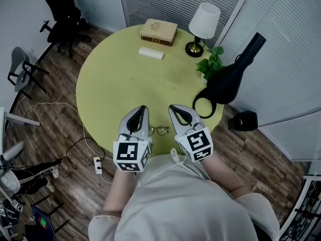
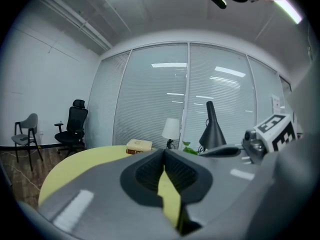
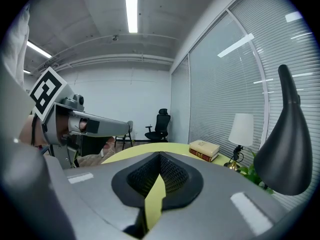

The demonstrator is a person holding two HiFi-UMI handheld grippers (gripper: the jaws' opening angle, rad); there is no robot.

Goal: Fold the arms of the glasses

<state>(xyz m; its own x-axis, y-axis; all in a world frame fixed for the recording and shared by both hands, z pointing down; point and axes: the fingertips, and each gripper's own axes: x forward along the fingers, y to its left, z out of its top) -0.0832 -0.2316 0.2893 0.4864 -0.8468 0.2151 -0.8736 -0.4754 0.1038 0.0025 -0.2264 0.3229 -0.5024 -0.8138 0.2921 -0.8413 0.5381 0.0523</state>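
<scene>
Left hand-held gripper (image 1: 143, 108) and right hand-held gripper (image 1: 172, 107), both closed empty, flank the glasses (image 1: 159, 130).

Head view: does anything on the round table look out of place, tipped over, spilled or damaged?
Nothing is spilled or broken. The book, lamp and plant stand orderly at the far side. Only the glasses lie close to the table's near edge, between the left hand-held gripper and the right hand-held gripper.

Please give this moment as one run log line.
left gripper: shut, empty | right gripper: shut, empty | glasses: on table between grippers, untouched | arms: too small to tell
</scene>
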